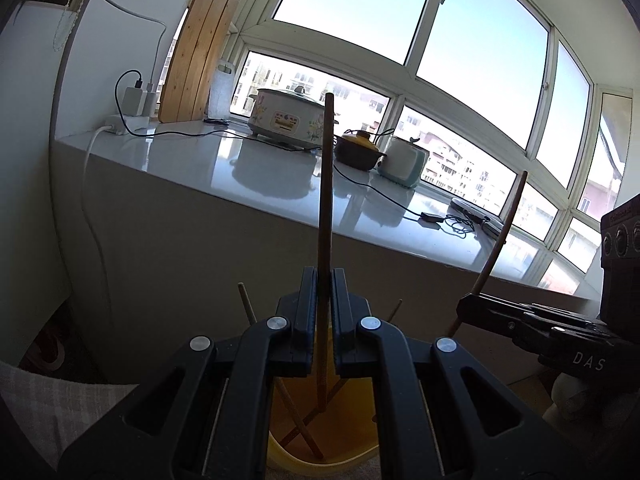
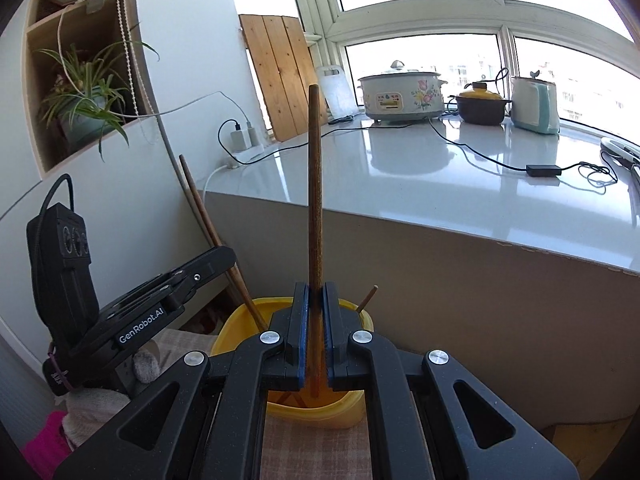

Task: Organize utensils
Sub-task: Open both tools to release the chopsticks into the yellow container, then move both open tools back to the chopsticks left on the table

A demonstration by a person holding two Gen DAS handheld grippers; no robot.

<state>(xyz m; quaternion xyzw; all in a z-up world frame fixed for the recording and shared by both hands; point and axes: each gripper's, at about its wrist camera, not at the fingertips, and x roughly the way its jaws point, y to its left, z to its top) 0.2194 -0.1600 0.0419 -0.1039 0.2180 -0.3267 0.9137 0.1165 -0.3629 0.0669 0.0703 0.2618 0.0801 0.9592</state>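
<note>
My left gripper (image 1: 324, 276) is shut on a brown wooden chopstick (image 1: 326, 184) that stands nearly upright, its lower end inside the yellow container (image 1: 280, 448) below. Several other chopsticks (image 1: 298, 420) lean crossed in that container. My right gripper (image 2: 316, 290) is shut on a second upright chopstick (image 2: 314, 184), its lower end dipping into the same yellow container (image 2: 236, 328). Each gripper shows in the other's view: the right gripper (image 1: 464, 304) with its tilted chopstick (image 1: 500, 240), the left gripper (image 2: 230, 254) with its chopstick (image 2: 200, 208) slanting into the container.
Just behind the container rises a white counter (image 2: 440, 176) with a floral cooker (image 2: 400, 92), a brown pot (image 2: 480, 106), a pale teal appliance (image 2: 534, 104) and cables. A wooden board (image 2: 280, 76) leans by the window. A checked cloth (image 2: 312, 448) lies under the container.
</note>
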